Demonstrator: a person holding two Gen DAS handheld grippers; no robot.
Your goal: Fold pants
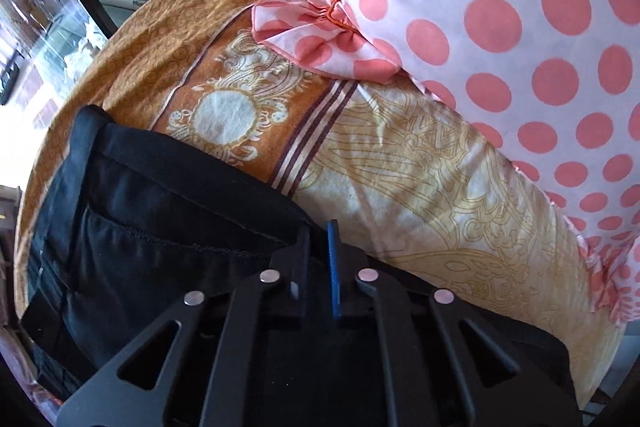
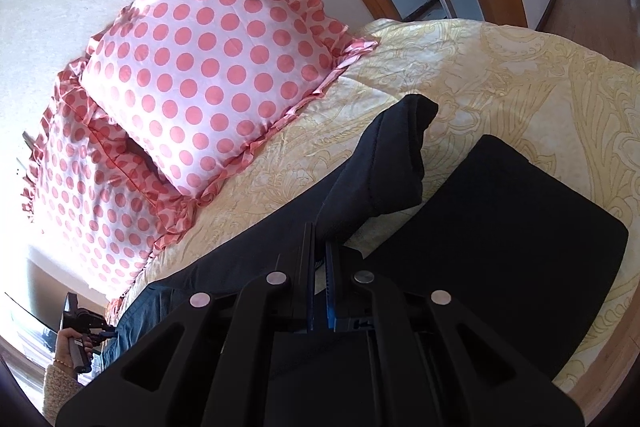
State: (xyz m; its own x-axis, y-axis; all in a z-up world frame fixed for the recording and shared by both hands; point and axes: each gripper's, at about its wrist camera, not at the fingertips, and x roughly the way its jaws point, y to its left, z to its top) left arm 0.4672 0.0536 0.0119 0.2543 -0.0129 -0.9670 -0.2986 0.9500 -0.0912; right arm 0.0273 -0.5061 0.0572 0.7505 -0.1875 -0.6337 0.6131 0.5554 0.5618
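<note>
dark pants gripped at both ends on the bed

the dark pants (image 2: 248,259) lie stretched across the bed (image 2: 520,75), running from the lower left of the right wrist view up toward the centre, where one end rises in a bunched fold. in the left wrist view the pants (image 1: 160,219) occupy the lower left of the frame, with a pocket seam visible.

left gripper (image 1: 318,227): jaws pressed together, pinching the edge of the pants fabric at lower centre. the same gripper (image 2: 106,335) appears in the right wrist view at lower left, at the far end of the pants, held by a hand (image 2: 66,341) with a knitted sleeve (image 2: 60,387) below it.

right gripper (image 2: 320,239): jaws pressed together, pinching the pants just below the bunched fold.

a flat black folded item (image 2: 500,251) lies on the bed at right, just beside the bunched fold.

two pink polka-dot pillows (image 2: 208,67) with ruffled edges sit at the upper left, overlapping. the bed sheet (image 1: 420,187) is pale yellow with an ornate line pattern and an orange border (image 1: 132,67).
</note>
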